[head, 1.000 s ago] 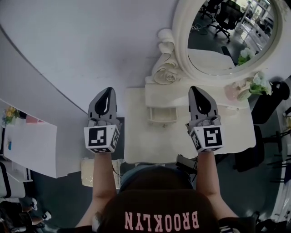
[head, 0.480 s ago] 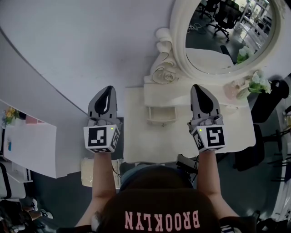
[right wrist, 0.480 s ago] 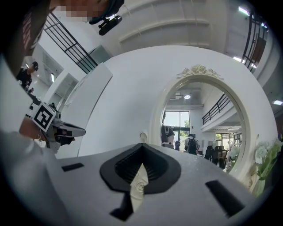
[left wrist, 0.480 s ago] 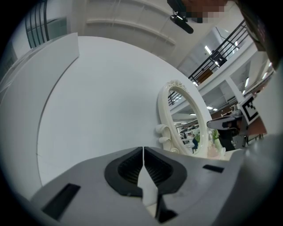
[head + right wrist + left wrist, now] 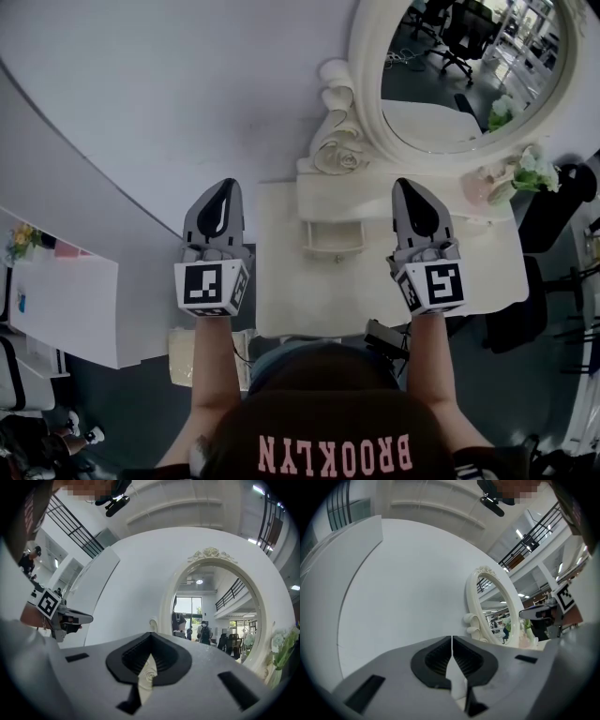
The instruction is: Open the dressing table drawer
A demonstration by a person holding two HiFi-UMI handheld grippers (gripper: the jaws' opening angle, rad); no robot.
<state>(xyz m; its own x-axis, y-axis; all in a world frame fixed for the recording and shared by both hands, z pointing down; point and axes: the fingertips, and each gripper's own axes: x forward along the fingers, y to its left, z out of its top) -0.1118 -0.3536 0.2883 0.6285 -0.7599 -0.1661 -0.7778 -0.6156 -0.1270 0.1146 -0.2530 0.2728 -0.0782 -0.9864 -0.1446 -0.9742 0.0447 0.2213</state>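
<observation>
Obs., near to far.

- Left gripper (image 5: 219,192): jaws fully together, nothing between them (left gripper view confirms, pads meeting along one seam (image 5: 451,653)). It is held roughly level, just off the left edge of the counter (image 5: 281,291), not over it.
- Right gripper (image 5: 410,190): jaws also pressed together and empty (image 5: 150,654). It is over the right part of the counter, pointing at the mirror (image 5: 469,75).
- Drawer (image 5: 333,236): a small cream box at the back of the counter, below the carved rose ornament (image 5: 339,155). It lies between the two grippers, ahead of and inboard of both. It looks closed. Its long axis runs left to right, with the front facing the person.

Judgement: the right gripper is the nearer; the drawer sits to its left and slightly lower. Neither gripper touches it. The next move needs the jaws opened, a shift left and down to the drawer front, then a pull straight back toward the person, across the drawer's long axis. Any handle is too small to tell apart.
</observation>
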